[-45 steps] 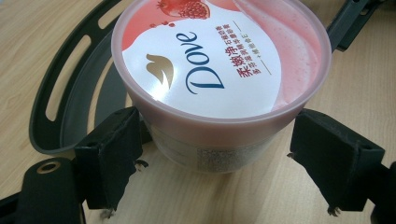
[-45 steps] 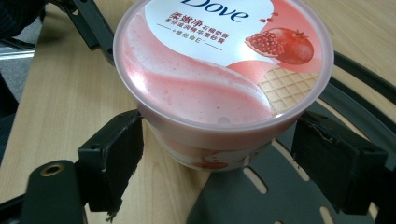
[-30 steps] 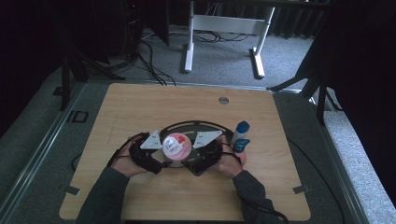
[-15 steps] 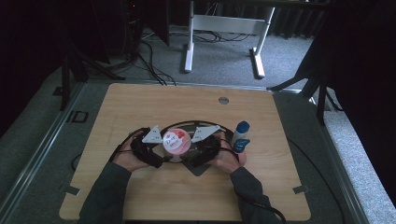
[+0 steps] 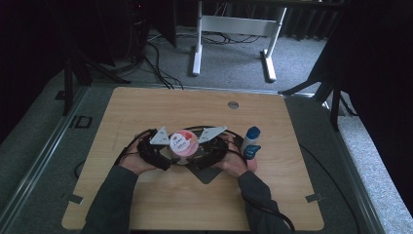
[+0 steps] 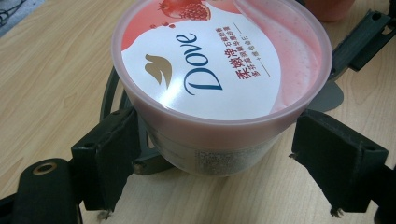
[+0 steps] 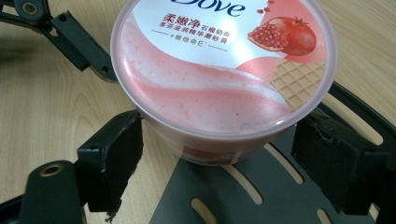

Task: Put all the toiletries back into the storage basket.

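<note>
Pink Dove tub (image 5: 183,143) sits on the dark slotted rack (image 5: 207,171). Left hand-held gripper (image 6: 212,154) and right hand-held gripper (image 7: 217,154) both released, jaws straddling the tub from opposite sides.

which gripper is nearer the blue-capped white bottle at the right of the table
Right. The right gripper sits just left of the blue-capped white bottle; the left gripper is farther, beyond the pink Dove tub.

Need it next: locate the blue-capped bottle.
In the high view, the blue-capped bottle stands on the table's right half, just beyond the right hand.
</note>
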